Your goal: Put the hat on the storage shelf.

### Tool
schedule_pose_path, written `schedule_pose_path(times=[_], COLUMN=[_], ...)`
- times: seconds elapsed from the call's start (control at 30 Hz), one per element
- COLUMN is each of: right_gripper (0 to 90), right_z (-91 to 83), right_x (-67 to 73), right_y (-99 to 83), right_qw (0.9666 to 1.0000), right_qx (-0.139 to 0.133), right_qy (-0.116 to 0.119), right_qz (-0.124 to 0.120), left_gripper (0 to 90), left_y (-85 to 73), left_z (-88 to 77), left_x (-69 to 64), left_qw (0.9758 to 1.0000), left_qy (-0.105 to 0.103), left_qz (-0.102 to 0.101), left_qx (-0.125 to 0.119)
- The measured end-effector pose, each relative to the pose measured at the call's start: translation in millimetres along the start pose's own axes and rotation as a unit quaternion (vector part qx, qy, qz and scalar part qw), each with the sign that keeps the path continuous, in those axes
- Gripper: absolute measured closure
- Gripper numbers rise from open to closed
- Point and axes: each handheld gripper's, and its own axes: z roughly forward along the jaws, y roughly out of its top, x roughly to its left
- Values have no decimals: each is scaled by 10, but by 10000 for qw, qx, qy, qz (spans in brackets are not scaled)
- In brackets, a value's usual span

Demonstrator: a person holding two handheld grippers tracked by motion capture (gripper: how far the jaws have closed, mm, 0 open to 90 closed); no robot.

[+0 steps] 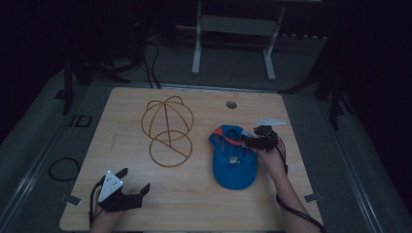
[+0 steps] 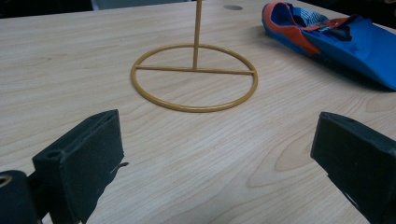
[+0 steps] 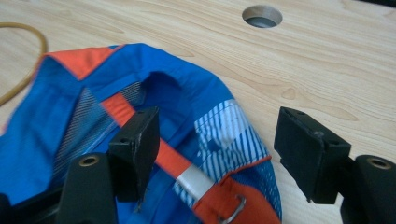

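- The left gripper (image 1: 130, 187) sits low over the near left corner of the table (image 1: 204, 204), held by the person's left hand (image 1: 104, 218). Its jaws stand wide apart with nothing between them and point toward the wire stand (image 1: 167, 131).
- The right gripper (image 1: 250, 141) is held by the right hand (image 1: 272, 158) at the right side of the table, the forearm reaching in from the near edge. Its jaws are spread apart over the back edge of the cap (image 1: 233, 158); in the right gripper view one jaw lies over the cap's inside near the orange strap (image 3: 173, 163), the other hangs over bare wood.
- The blue and orange cap lies on the table right of the stand, apart from it.
- The tabletop is light wood with a round hole (image 1: 231, 104) near its far edge.
- The room is dim; a grey floor and a white frame (image 1: 233, 39) lie beyond the table.
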Motion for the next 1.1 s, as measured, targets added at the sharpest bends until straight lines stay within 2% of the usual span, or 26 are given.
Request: schedule_pose_path(times=[0.07,0.1,0.2,0.27,0.4,0.47,0.53,0.57,0.73,0.8,0.83,1.0,1.03,1.07,1.1], right_gripper=[315,321,323,355,359,395,418,430,434,468,516,580,619,719,719], right_z=[66,145,224,309,367,395,402,410,412,408,401,393,391,389,389], right_x=[-17,-10,-24,-18,2,24,27,32,5,-16,-12,0,3,21,21], right_y=[11,8,-5,-29,-69,-103,-111,-121,-140,-156,-170,-187,-187,-182,-182], right_qw=[10000,9998,9996,9990,9984,9972,9970,9965,9969,9975,9980,9982,9982,9978,9978], right_qx=[48,149,266,421,541,652,685,711,698,655,597,529,525,539,539], right_qy=[18,-104,-47,-130,-102,-165,-152,-186,-115,-7,-21,17,32,114,114], right_qz=[38,-22,19,-57,-107,-318,-320,-403,-345,-254,-224,-280,-290,-376,-376], left_gripper=[28,28,28,29,29,29,29,29,29,54,54,54,54,54,54], left_y=[-7,-8,-7,-7,-16,-14,-13,-13,-15,-17,-19,-11,-12,-13,-11], left_z=[3,3,-2,1,9,10,11,11,10,9,11,7,6,6,7], left_x=[13,18,25,25,19,14,9,9,14,11,8,-1,0,3,7], left_qw=[10000,10000,10000,10000,10000,10000,10000,10000,9999,9999,9999,10000,10000,10000,9999], left_qy=[-35,-44,-46,-30,-14,-26,-16,-24,-39,-38,-39,-24,-5,25,24], left_qz=[-51,-86,-79,-61,-41,-43,-34,-34,-54,-44,-31,-7,-2,6,2], left_qx=[16,20,-1,22,77,74,80,81,102,109,115,77,78,88,103])
